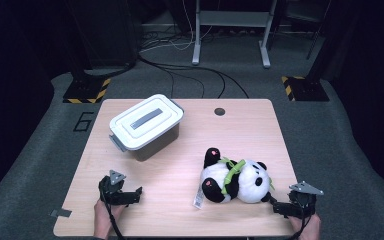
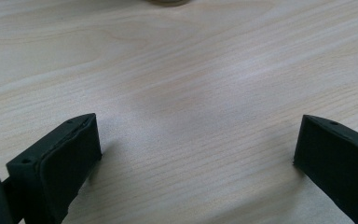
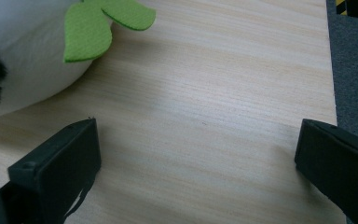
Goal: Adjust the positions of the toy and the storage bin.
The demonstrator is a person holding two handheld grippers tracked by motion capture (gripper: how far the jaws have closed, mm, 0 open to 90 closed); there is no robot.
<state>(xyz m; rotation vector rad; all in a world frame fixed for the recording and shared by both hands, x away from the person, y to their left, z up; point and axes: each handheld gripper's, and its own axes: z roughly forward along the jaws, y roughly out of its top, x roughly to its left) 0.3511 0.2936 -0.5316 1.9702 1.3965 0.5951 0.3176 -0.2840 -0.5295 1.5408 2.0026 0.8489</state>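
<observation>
My left gripper [image 1: 130, 196] rests low on the table [image 1: 180, 210] near the front-left corner, jaws spread wide w/ bare wood between them; my right gripper [image 1: 280, 207] sits at the front-right corner, jaws also wide apart, nothing between them. The panda toy [image 1: 236, 180] lies on its back on the table's right half, just beside my right gripper; in the right gripper view its white body [image 3: 23, 60] and green felt leaves [image 3: 93, 28] are at top left, apart from my jaw; whether they touch elsewhere I cannot tell. A white paper tag [image 1: 199, 198] sticks out at the panda's left side. The lidded box [image 1: 147, 125], white lid on, stands farther back on the left, well apart from both grippers.
</observation>
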